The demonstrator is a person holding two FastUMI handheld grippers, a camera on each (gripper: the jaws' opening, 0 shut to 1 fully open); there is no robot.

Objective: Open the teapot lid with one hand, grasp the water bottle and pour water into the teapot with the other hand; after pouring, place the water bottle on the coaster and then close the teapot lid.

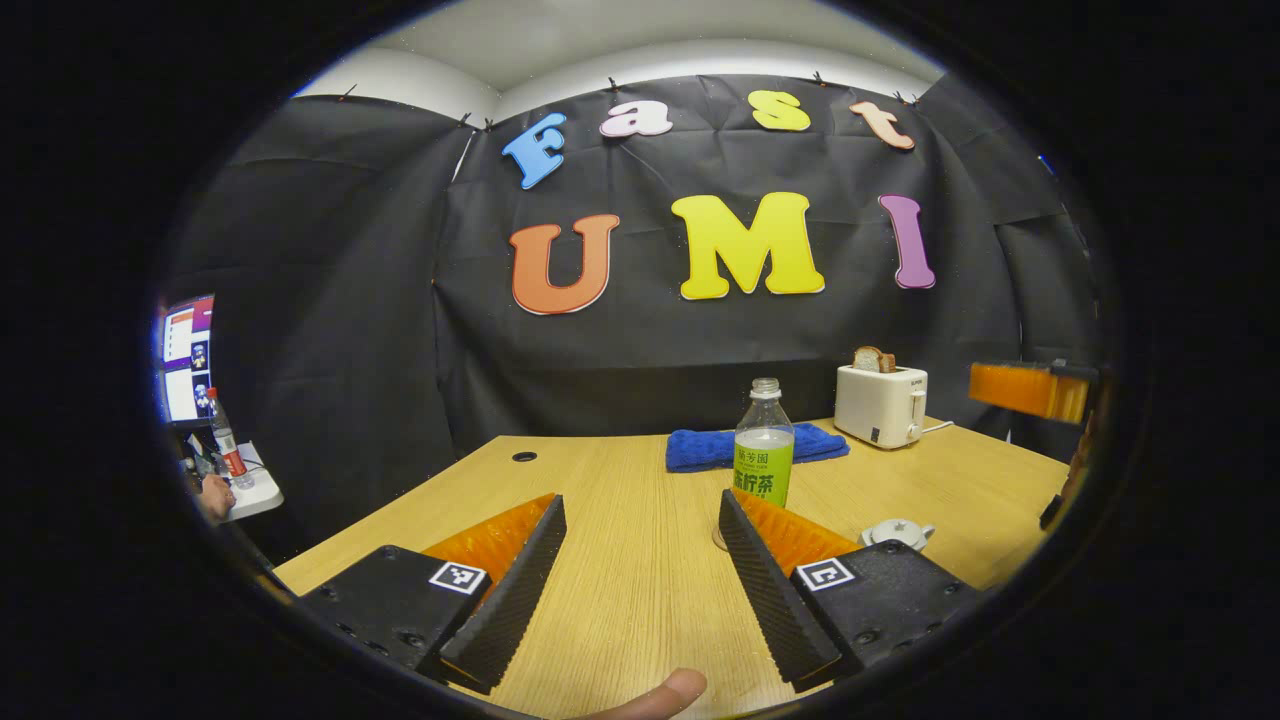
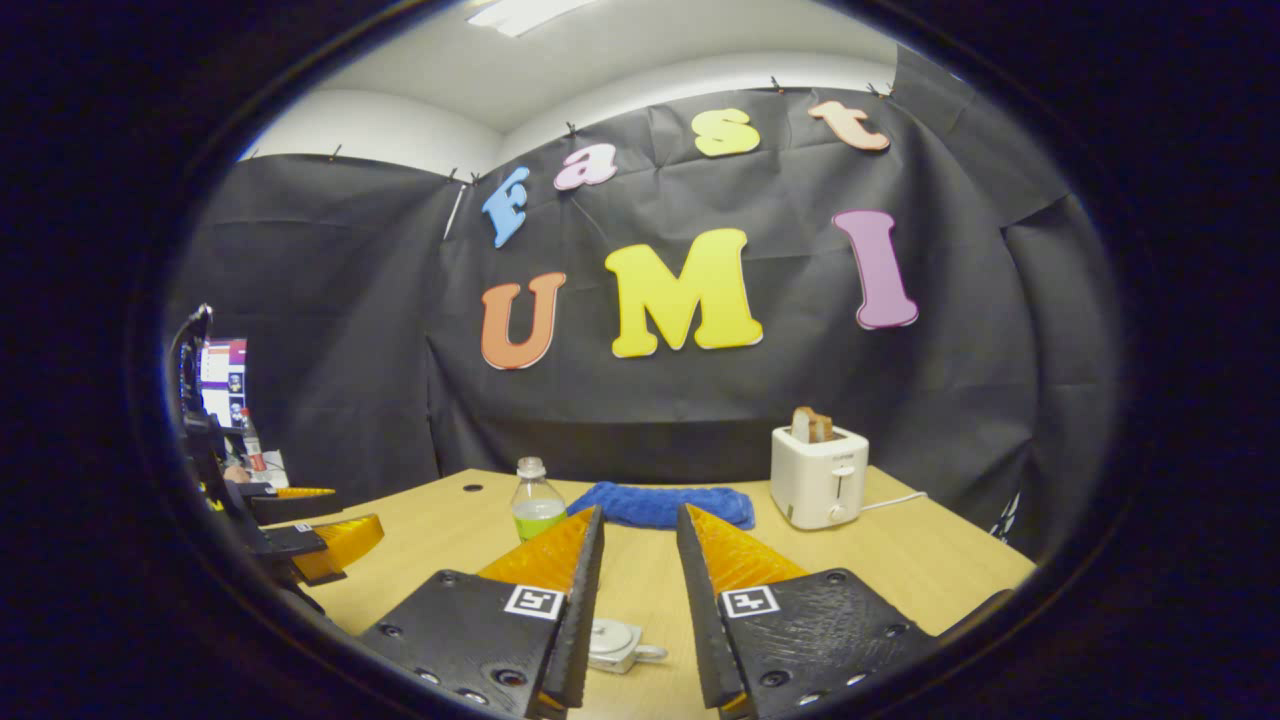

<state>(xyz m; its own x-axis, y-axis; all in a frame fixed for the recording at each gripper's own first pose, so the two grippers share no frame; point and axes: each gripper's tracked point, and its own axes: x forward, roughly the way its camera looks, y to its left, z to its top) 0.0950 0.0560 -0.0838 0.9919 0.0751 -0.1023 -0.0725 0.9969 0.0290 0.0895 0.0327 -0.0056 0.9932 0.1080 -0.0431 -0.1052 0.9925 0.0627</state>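
A fingertip pokes in at the bottom edge of the left gripper view, just under the left tool, whose fingers stand wide apart w/ nothing between them but bare bench. Past its one finger stands the water bottle, upright, cap on, green label, partly filled. It's ahead and a bit to one side of the gap, not yet inside it. The teapot, small and white, sits low on the bench beside that same finger, lid on as far as I can tell. Can't make out a coaster for certain; something pale and round shows at the bottle's foot, too hidden to call.

In the right gripper view the right tool hangs above the bench, fingers moderately apart, holding nothing. The teapot lies just below and between them, seen from above, lid in place. The bottle is farther back, beside a blue cloth, w/ a white toaster off to the other side, bread in its slot. The left tool shows at the edge of this view.

Judgement: task is at the very start, nothing grasped, lid unopened. Right tool looks best placed for the lid, left for the bottle. Next move prob needs the right tool lowered over the lid knob, centred, then closed gently since the knob is small and likely slick. Left tool should shift across so the bottle body sits between its fingers before closing.
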